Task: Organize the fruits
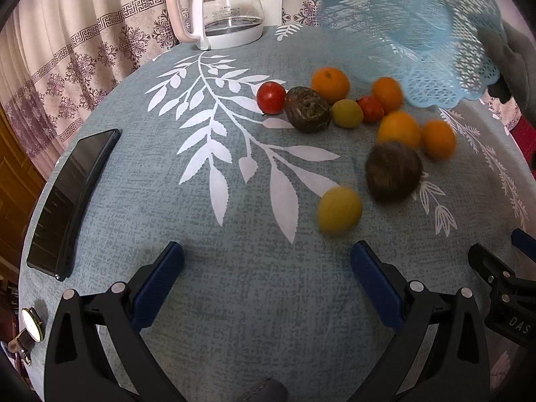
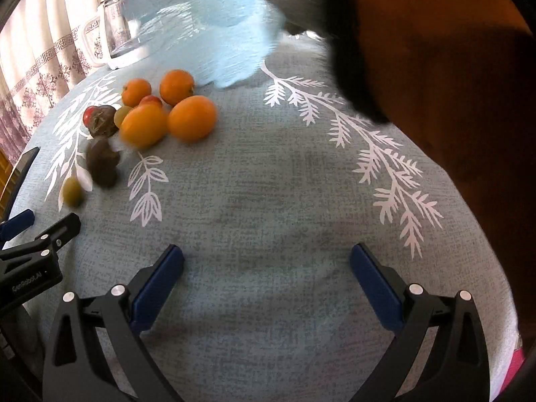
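Fruit lies scattered on a grey-blue tablecloth (image 1: 234,301) printed with white leaf sprays. In the left wrist view, the left gripper (image 1: 267,261) fills the bottom of the frame with its blue-padded fingers spread wide apart and nothing between them. Right of centre sits the cluster: a red tomato (image 1: 271,97) touching a dark wrinkled fruit (image 1: 307,109), an orange (image 1: 330,81) behind them, a small yellow-green fruit (image 1: 347,113), a second tomato (image 1: 371,109), and three more oranges further right, the nearest one (image 1: 399,129) blurred. A second dark fruit (image 1: 393,171) and a yellow fruit (image 1: 339,209) lie lower, both smeared by motion. A pale blue lattice basket (image 1: 435,50) hangs tilted in the upper right, blurred. A glass kettle (image 1: 227,10) stands at top centre, a black phone (image 1: 73,201) lies at the left edge, and a wristwatch (image 1: 31,328) at lower left.

In the right wrist view, the right gripper (image 2: 267,263) is likewise splayed open over bare cloth. The fruit pile sits in the upper left, with two large oranges (image 2: 191,118) foremost. The blue basket (image 2: 227,40) is a blur at top centre, and part of the left gripper (image 2: 37,248) shows at the left edge.
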`<state>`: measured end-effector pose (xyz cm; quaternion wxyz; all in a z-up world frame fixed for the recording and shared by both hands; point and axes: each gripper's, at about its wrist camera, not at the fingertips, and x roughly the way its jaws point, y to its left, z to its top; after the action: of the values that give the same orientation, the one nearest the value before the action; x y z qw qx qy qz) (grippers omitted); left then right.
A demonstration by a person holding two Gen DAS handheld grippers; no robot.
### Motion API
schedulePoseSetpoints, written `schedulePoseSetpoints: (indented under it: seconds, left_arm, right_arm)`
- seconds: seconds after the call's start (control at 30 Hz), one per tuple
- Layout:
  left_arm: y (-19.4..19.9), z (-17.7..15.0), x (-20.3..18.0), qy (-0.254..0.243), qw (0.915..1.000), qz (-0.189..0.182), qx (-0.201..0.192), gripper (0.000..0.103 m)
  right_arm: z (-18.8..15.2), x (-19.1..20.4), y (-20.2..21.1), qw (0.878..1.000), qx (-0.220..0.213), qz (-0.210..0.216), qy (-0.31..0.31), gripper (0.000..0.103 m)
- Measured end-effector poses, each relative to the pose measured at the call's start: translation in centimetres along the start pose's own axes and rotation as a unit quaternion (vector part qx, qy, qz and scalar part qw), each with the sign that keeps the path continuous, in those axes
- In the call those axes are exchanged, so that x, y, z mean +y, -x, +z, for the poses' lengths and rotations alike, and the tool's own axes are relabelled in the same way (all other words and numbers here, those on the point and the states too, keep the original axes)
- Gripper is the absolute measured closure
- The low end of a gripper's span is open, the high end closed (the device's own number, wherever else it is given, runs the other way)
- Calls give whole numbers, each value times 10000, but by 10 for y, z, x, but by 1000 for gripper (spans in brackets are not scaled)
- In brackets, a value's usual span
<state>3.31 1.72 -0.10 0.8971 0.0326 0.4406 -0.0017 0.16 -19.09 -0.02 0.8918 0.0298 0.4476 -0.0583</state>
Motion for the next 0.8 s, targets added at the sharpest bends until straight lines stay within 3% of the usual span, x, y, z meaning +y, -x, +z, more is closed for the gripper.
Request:
schedulePoseSetpoints:
  seconds: [0.8]
  left_arm:
    - [0,1,0,5,10000,-6,1,2]
  right_arm:
    - [0,3,0,10000,3,-8,4,5]
